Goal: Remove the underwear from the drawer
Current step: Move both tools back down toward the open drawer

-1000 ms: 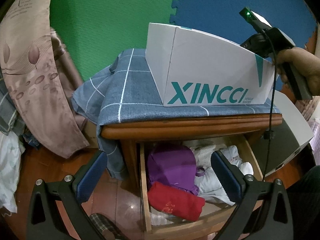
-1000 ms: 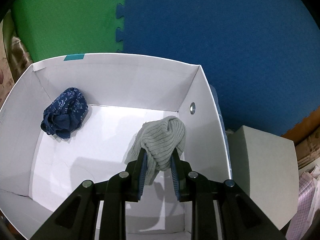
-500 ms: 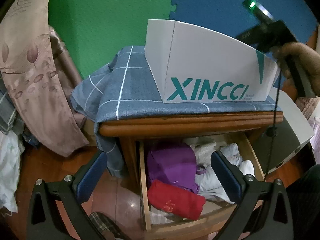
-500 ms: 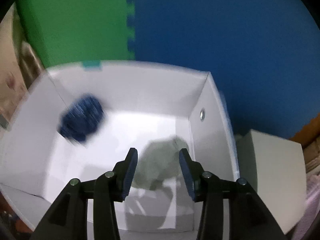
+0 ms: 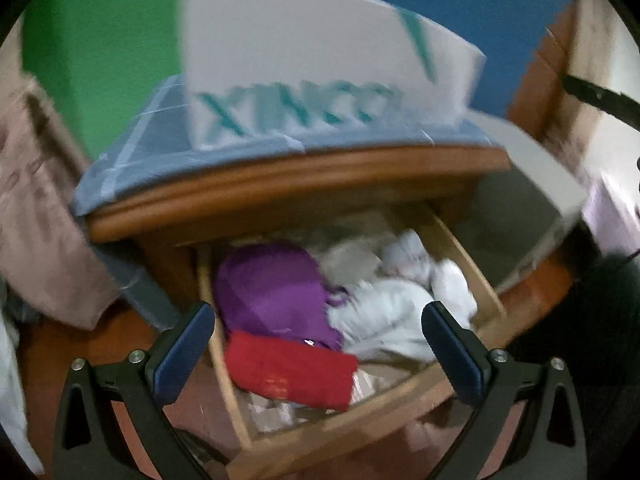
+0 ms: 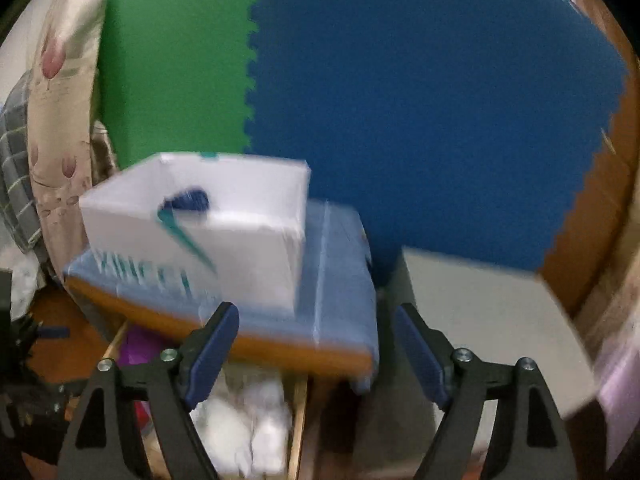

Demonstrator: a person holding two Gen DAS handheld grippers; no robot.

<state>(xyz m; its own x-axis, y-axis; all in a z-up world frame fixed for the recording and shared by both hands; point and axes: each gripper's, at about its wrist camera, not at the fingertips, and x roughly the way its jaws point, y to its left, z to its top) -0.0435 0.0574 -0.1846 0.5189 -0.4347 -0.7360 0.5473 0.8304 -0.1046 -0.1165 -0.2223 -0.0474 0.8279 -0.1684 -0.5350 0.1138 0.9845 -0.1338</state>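
Note:
The wooden drawer (image 5: 404, 412) stands pulled out under the nightstand. In it lie a red folded piece (image 5: 288, 372), a purple piece (image 5: 272, 292) and white underwear (image 5: 392, 304). My left gripper (image 5: 318, 344) hangs open just above the drawer, with nothing between its fingers. The white box (image 6: 240, 240) sits on the blue checked cloth (image 6: 340, 280) on top; a dark blue garment (image 6: 192, 200) shows inside it. My right gripper (image 6: 316, 344) is back from the box, over the nightstand's right front corner. Its jaws are opening and hold nothing. The white underwear (image 6: 248, 420) shows below it.
A grey-white cabinet (image 6: 488, 328) stands right of the nightstand. A floral pillow (image 5: 40, 216) and bedding lie to the left. Green and blue foam mats (image 6: 400, 100) cover the wall behind. A black cable (image 5: 600, 96) crosses the upper right of the left wrist view.
My right gripper let go of the grey knit piece in the box, opened wide and pulled back away from the box. My left gripper moved closer and lower toward the drawer.

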